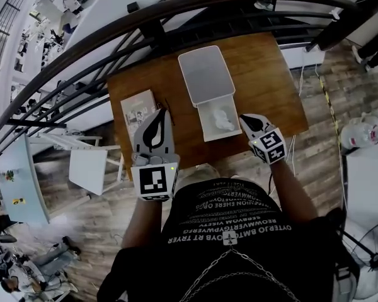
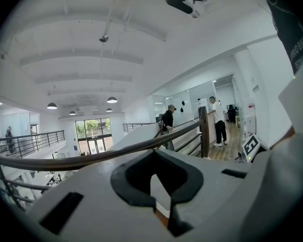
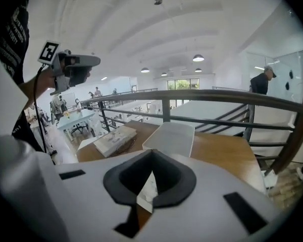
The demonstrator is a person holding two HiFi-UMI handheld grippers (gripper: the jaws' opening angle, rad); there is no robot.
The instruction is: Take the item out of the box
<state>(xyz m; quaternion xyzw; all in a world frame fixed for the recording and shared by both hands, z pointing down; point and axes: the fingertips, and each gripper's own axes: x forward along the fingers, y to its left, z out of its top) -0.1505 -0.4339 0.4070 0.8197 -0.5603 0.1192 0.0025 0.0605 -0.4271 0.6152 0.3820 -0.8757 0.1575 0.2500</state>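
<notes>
Seen from the head camera, the item point(image 1: 225, 119) in the open box point(image 1: 202, 123) is too small to identify, just a crumpled pale shape. The left gripper point(image 1: 159, 113) covers the 4 o'clock corner of the booklet point(image 1: 136, 107), whose print is too small to read. A fan point(image 1: 373, 261) at 4 o'clock is cut off by the frame edge. In the right gripper view, the right gripper point(image 1: 243, 116) hides all but a sliver of the box. In the left gripper view, the table point(image 2: 161, 218) shows only as a strip of wood at 6 o'clock.
</notes>
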